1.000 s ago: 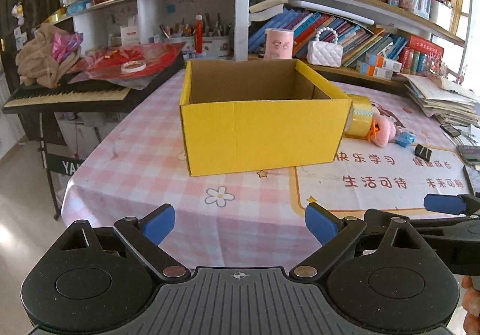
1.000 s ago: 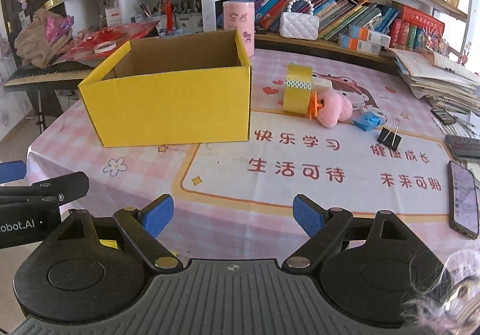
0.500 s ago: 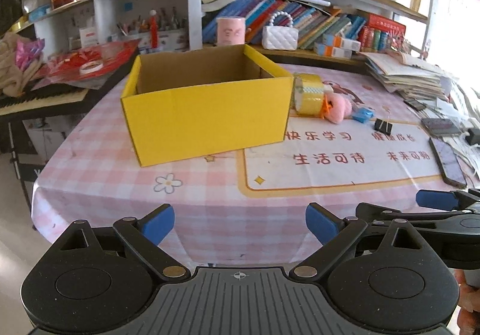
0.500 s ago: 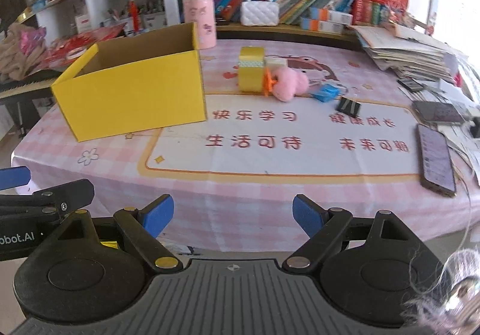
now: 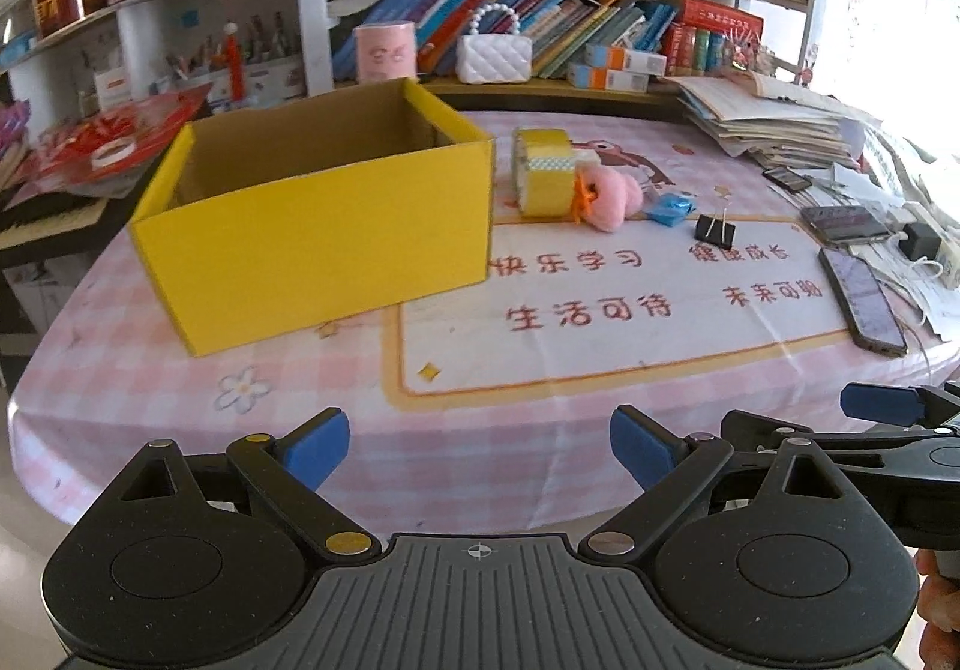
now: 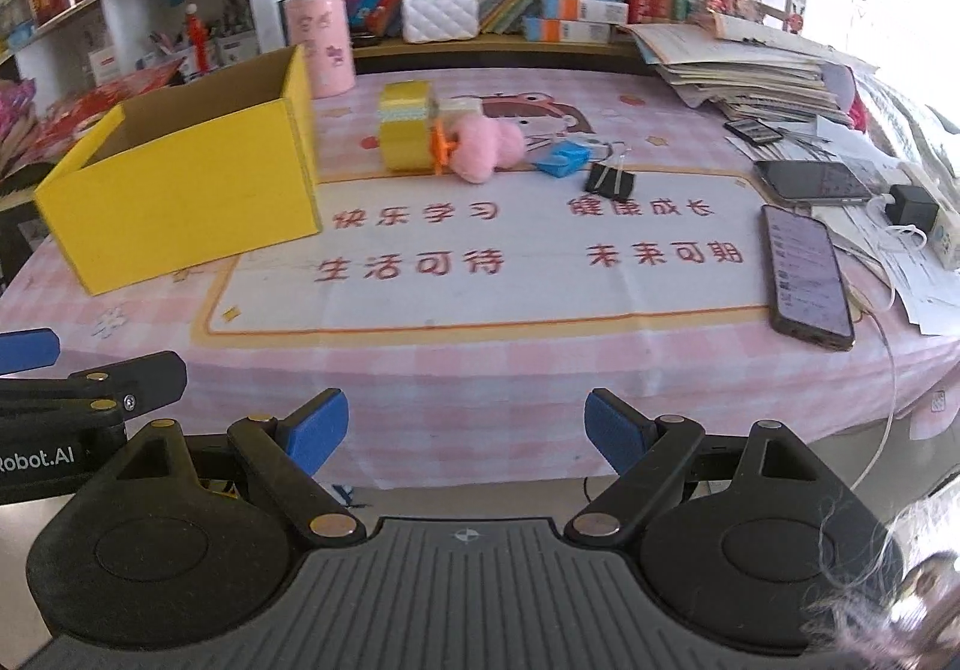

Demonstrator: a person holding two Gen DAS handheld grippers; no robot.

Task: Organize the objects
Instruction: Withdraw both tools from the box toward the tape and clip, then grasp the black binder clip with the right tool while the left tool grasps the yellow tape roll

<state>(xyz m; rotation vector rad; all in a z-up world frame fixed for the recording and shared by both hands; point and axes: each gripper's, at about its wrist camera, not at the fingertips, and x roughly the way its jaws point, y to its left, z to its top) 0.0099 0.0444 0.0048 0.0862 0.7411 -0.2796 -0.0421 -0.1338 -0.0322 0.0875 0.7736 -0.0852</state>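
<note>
Two hand-held grippers, left (image 5: 480, 445) and right (image 6: 467, 433), hover wide and empty at the bench edge.
Open yellow cardboard box (image 5: 312, 226) sits on the pink checked tablecloth (image 5: 540, 364); crowded bookshelves (image 5: 570, 33) behind.

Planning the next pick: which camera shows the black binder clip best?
Right wrist view: the black binder clip sits larger and nearer centre, wire handles visible. Left wrist view shows it smaller, toward the right, unobstructed.
</note>
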